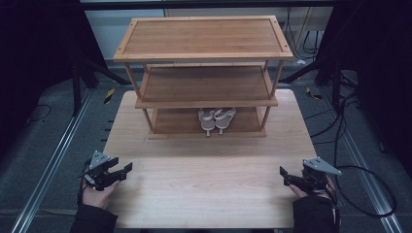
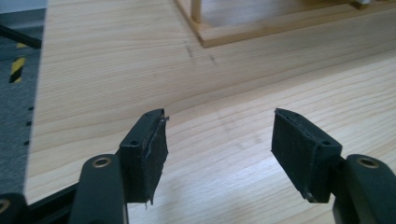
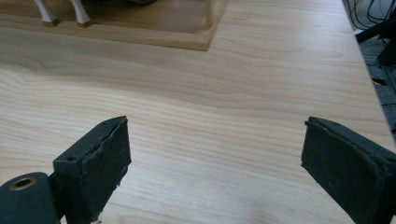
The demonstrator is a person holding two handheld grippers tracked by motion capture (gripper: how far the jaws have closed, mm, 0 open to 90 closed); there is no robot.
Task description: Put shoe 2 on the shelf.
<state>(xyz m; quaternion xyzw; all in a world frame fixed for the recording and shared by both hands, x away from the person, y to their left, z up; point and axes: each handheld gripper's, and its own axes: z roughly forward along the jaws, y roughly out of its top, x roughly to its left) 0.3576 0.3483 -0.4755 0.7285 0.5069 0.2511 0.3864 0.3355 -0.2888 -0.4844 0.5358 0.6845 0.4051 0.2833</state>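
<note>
Sandals (image 1: pixel 216 119) on rack (image 1: pixel 203 51) bottom shelf; left gripper (image 1: pixel 122 171), right gripper (image 1: pixel 284 175) over table (image 1: pixel 204 189), fingers wide, empty.

The left gripper (image 2: pixel 218 140) is seen from behind, its two black jaws spread wide with nothing held between them. Pale wooden table (image 2: pixel 116 70) is seen beneath and between the jaws. Ahead of the jaws, a corner of a wooden rack base (image 2: pixel 261 30) is set on the table.

Shelf rack (image 1: pixel 204 53) at table's (image 1: pixel 209 194) far end, sandals (image 1: pixel 216 119) on its bottom shelf
</note>
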